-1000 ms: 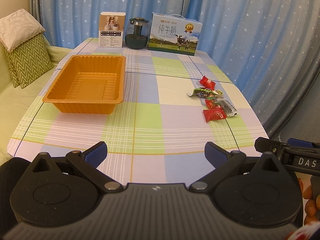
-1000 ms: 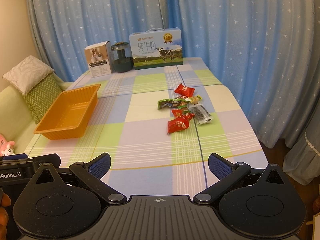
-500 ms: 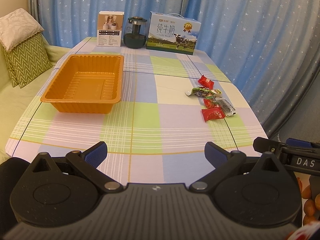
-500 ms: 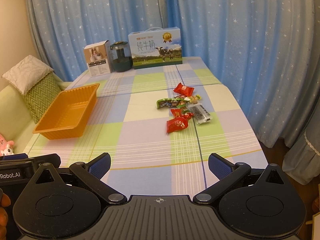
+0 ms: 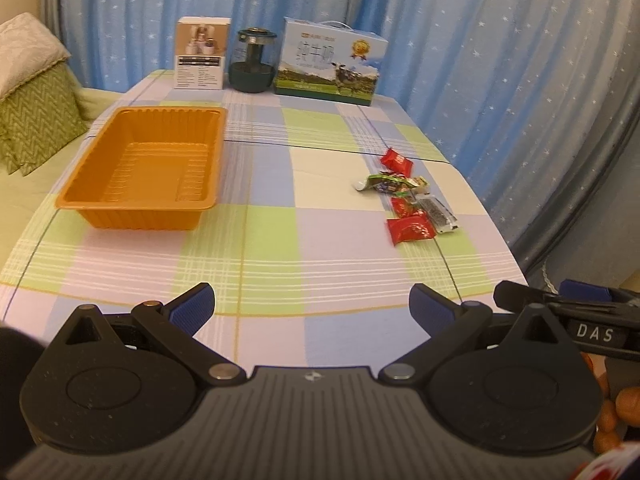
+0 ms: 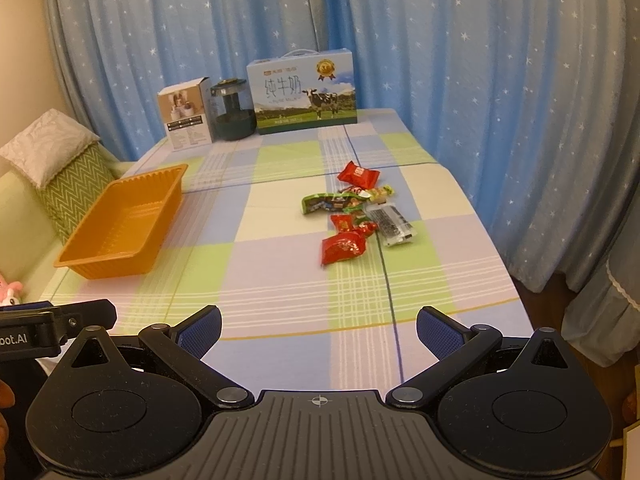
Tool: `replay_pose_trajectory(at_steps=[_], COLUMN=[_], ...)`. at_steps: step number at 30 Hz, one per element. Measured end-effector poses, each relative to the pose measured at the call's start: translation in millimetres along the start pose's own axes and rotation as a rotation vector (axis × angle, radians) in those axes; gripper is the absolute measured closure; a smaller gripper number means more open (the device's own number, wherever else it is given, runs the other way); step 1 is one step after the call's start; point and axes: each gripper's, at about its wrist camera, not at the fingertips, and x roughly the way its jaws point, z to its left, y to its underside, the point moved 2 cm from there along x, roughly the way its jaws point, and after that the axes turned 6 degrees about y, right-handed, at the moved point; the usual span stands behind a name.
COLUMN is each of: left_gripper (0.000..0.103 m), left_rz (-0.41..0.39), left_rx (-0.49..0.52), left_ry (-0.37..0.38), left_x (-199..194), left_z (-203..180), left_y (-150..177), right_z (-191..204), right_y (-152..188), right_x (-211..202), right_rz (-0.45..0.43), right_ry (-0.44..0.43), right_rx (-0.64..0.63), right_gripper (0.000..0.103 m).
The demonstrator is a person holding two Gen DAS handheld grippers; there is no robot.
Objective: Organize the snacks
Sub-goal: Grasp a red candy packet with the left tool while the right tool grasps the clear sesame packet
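Note:
An empty orange tray [image 5: 140, 204] [image 6: 120, 256] sits on the left half of the checked table. A loose cluster of wrapped snacks lies on the right half: a red packet [image 5: 411, 230] [image 6: 343, 249] nearest me, a black-and-clear packet [image 5: 437, 213] [image 6: 390, 224], a green wrapper [image 5: 386, 181] [image 6: 324, 203] and another red packet [image 5: 396, 161] [image 6: 357, 175] at the far end. My left gripper [image 5: 311, 309] hovers open over the near table edge, holding nothing. My right gripper [image 6: 319, 330] is likewise open and empty, well short of the snacks.
At the table's far end stand a small white box [image 5: 201, 58], a dark glass jar [image 5: 252, 62] and a milk carton box [image 5: 330, 66]. Blue star curtains hang behind and to the right. A green sofa with cushions [image 5: 34, 128] lies left of the table.
Both cameras have shifted slightly, with the table scene sliding a little down and left in view. Both grippers stay open and nothing on the table has moved.

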Motion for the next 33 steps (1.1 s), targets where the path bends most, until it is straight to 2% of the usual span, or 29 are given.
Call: replay_pose_trajectory(at_steps=[8, 16, 18, 23, 26, 28, 31, 33], left_gripper=[0.000, 0.001, 0.008, 0.012, 0.017, 0.020, 0.026, 0.034], left_rz=[0.006, 0.017, 0.030, 0.066, 0.095, 0.110, 0.143, 0.166], left_rx=[0.030, 0.188, 0.227, 0.338, 0.397, 0.455, 0.542, 0.571], left_ry=[0.089, 0.199, 0.233, 0.291, 0.331, 0.357, 0.408, 0.437], left_x=[37, 107, 132, 192, 230, 251, 276, 291], left_z=[-11, -31, -36, -47, -53, -58, -69, -75], left_y=[-19, -46, -51, -56, -59, -59, -59, -59], right_z=[-33, -66, -75, -94, -101, -105, -110, -113], right_y=[-21, -48, -54, -60, -61, -61, -59, -57], right_x=[9, 47, 63, 108, 135, 151, 172, 183], right_rz=[-0.044, -0.057, -0.052, -0.021, 0.006, 0.022, 0.044, 0.057], right_ry=[0.055, 0.058, 0.040, 0.022, 0.010, 0.004, 0.009, 0.014], right_rx=[0.039, 0.030, 0.034, 0.034, 0.035, 0.043, 0.036, 0.036], right_gripper=[0.000, 0.000, 0.000, 0.001, 0.011, 0.011, 0.011, 0.011])
